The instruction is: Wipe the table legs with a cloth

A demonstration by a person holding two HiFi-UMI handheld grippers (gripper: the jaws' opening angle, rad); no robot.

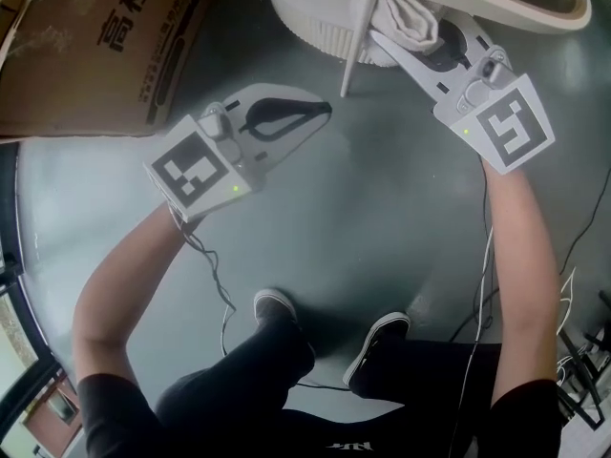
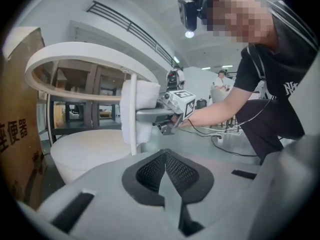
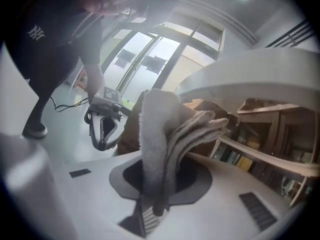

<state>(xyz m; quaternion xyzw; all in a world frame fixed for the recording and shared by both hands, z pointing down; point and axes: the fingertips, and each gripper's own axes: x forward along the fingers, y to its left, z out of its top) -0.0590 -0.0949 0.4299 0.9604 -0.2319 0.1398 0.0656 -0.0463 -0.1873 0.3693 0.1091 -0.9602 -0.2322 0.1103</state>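
Head view: a person crouches on the grey floor [image 1: 382, 218] with both tools held low by a white round table.
Right tool [image 1: 384, 40]: jaws clamped on the cloth [image 1: 406, 12], a thick fold standing up between them in the right gripper view.
Left tool [image 1: 323, 113]: jaws drawn together with nothing between them; held clear of the table leg [image 1: 354, 51], just beside its foot.
Cloth position: bunched against the upper part of the leg, close under the tabletop [image 1: 535, 12] rim. The left gripper view shows cloth on either side of the thin leg.
Progress, judged: wiping looks to be at the top of this leg, with the lower length down to the floor not yet covered.
Risk 1: the cloth may drag out of the jaws on a downward stroke, since only a narrow edge looks pinched while the bulk hangs free.
Risk 2: the leg is slender and nothing braces the table, so a hard sideways push could flex the leg or shift the table.
Risk 3: the bunched fold may ride on one face only and leave the side towards the left tool unwiped.
Risk 4: cables [image 1: 215, 284] trail over the floor by the shoes [image 1: 377, 342] and could snag when the person shifts.
Also present: a cardboard box [image 1: 105, 46] beyond the left tool, well clear of the leg.
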